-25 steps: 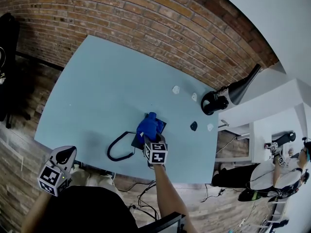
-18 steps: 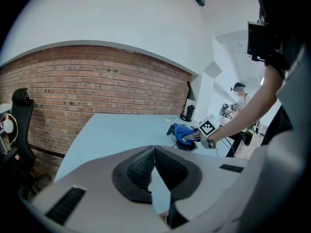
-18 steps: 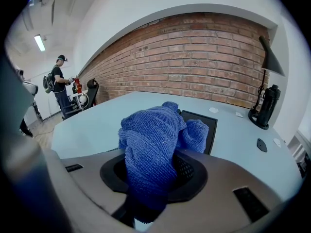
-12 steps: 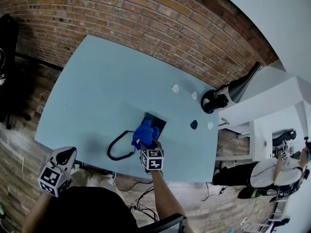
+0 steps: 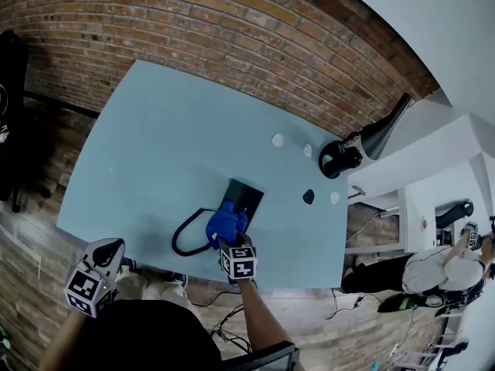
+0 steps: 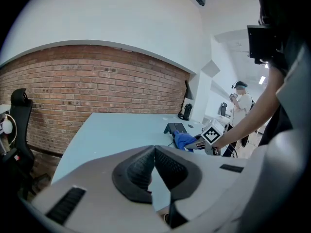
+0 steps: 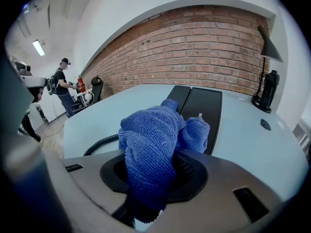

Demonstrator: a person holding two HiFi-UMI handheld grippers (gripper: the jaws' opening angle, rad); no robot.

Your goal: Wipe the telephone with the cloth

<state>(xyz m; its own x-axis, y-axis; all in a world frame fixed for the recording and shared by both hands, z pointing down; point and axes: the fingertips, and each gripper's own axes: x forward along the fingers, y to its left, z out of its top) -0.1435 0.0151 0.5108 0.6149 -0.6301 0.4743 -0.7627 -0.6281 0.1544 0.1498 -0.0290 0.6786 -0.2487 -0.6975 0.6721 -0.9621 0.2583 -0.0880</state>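
Here, right gripper point(image 5: 230, 239) held the cloth point(image 5: 226, 224) clamped at the telephone's point(image 5: 246, 198) near end.
Cloth could snag the cord point(image 5: 184, 242) and drag the telephone; left gripper point(image 6: 154, 165) was closed, empty, well apart.

The light is bright and soft all over. A long lamp point(image 7: 38, 47) on the ceiling glows white in the right gripper view. The counter point(image 5: 170, 145) is evenly lit, with no shiny glare and only a faint shadow near its front edge. Every picture bends like a fish bowl, so the brick wall point(image 5: 232, 37) curves. The gripper views have black corners. The left claw point(image 6: 154, 147) looks a bit blurry up close, while the cloth point(image 7: 148, 140) is sharp enough to show its loops.
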